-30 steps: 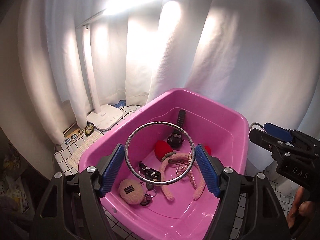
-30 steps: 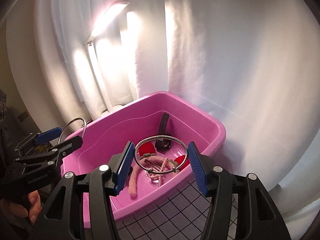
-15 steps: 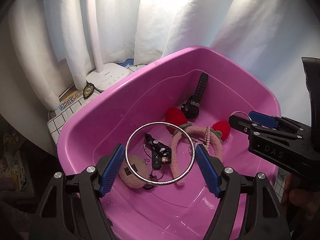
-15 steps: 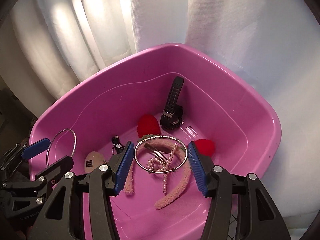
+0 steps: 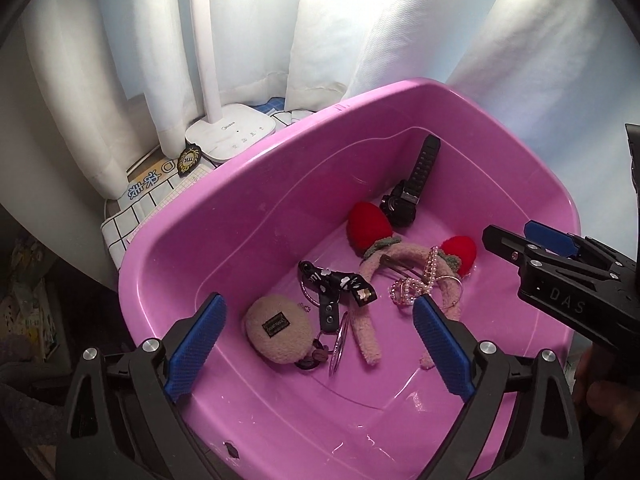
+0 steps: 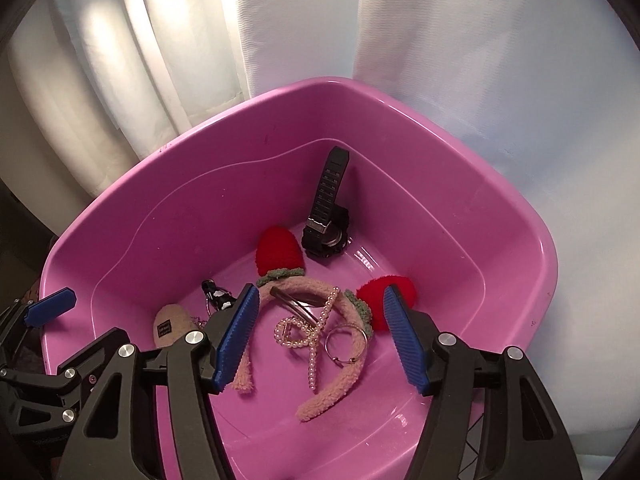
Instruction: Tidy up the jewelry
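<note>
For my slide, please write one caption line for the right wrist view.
Open right tongs hover above a pink tub holding a plush headband, pearl clip, silver ring and black watch.

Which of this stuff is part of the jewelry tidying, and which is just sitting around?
Part of the job: pink tub, silver bangles, pearl clip, watch, fuzzy headband, both claws.

Just lying about: lamp, curtain.

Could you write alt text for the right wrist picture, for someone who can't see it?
An open right gripper hovers over a pink plastic tub holding a plush strawberry headband, a pearl hair clip, a silver bangle and a black watch.
</note>
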`<state>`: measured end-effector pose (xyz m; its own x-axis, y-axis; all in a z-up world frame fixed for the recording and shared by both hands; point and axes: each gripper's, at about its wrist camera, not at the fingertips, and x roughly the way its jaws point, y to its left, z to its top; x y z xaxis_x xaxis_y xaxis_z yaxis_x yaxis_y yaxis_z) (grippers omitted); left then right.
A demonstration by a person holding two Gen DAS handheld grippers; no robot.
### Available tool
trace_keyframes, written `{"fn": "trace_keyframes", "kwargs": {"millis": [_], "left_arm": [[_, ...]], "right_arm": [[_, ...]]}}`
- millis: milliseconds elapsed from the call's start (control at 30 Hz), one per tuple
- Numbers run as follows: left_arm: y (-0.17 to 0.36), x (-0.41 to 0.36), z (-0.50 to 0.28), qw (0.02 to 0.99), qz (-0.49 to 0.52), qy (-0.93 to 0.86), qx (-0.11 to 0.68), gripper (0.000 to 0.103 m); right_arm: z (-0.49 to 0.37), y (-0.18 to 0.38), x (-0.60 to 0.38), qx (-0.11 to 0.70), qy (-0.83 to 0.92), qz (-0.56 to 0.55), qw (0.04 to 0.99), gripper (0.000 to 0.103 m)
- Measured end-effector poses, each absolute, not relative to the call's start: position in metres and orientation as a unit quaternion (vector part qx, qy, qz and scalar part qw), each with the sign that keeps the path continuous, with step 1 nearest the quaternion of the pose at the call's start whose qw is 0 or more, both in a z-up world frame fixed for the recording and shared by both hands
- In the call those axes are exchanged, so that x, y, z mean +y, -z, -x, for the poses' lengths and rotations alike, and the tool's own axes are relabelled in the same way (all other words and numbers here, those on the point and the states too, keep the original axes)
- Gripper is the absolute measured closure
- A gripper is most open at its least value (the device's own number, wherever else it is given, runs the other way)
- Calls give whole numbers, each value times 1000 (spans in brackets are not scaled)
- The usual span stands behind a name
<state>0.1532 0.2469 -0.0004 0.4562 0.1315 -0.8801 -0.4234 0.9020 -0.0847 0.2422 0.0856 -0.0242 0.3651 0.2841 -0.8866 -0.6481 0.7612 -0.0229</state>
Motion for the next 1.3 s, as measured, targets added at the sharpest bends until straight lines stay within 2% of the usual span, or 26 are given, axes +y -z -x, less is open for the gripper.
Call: {"fn": "trace_keyframes", "kwargs": {"millis": [1300], "left_arm": [[-10,244,-146,838,134,-186,495,10]], "right_arm": [[-228,14,80,467,-287,203,811,40]]}}
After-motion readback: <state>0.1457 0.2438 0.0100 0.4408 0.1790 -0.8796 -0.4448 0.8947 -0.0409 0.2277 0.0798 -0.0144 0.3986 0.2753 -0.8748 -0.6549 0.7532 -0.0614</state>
